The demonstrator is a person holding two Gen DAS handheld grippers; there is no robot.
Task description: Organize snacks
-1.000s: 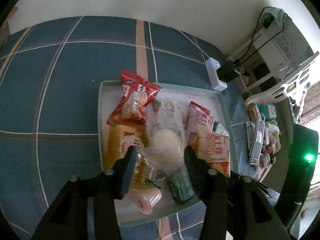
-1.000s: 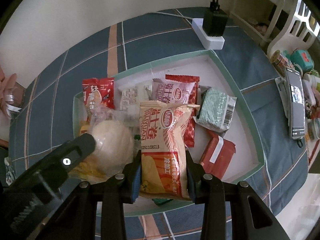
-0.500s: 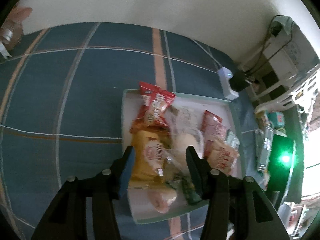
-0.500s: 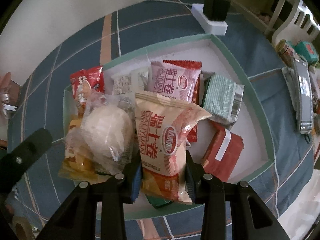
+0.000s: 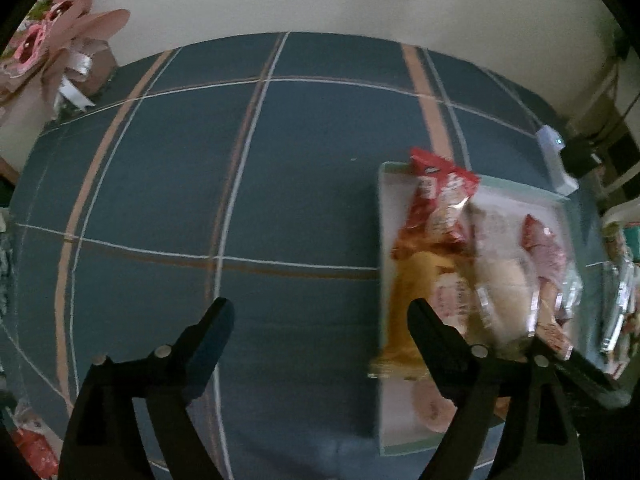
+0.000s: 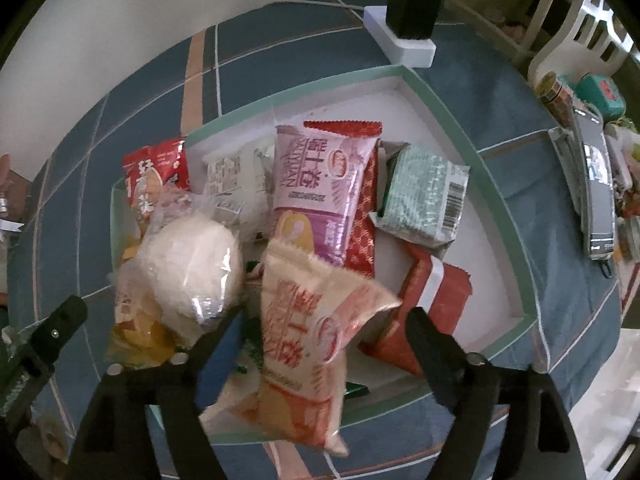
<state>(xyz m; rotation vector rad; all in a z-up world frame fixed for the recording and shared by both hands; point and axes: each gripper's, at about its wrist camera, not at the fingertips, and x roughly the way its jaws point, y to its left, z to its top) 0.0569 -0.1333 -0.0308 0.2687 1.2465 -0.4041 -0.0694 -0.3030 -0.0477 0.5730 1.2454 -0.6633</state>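
A green-rimmed white tray (image 6: 476,152) holds several snack packs on a blue plaid cloth. In the right wrist view my right gripper (image 6: 324,320) is open; an orange egg-roll pack (image 6: 308,344) lies loose between its fingers at the tray's front. Behind it are a pink pack (image 6: 320,184), a round white bun in clear wrap (image 6: 192,260), a red pack (image 6: 154,176) and a green pack (image 6: 424,196). My left gripper (image 5: 320,316) is open and empty over bare cloth left of the tray (image 5: 384,200), which looks blurred there.
A white power strip with a black plug (image 6: 404,32) sits behind the tray. A phone and small items (image 6: 596,192) lie at the right. A pink ribbon bundle (image 5: 60,60) sits far left. The table edge runs along the right.
My right gripper has opened and let go of the orange egg-roll pack, which dropped at the tray's front. My left gripper has swung away to the left of the tray.
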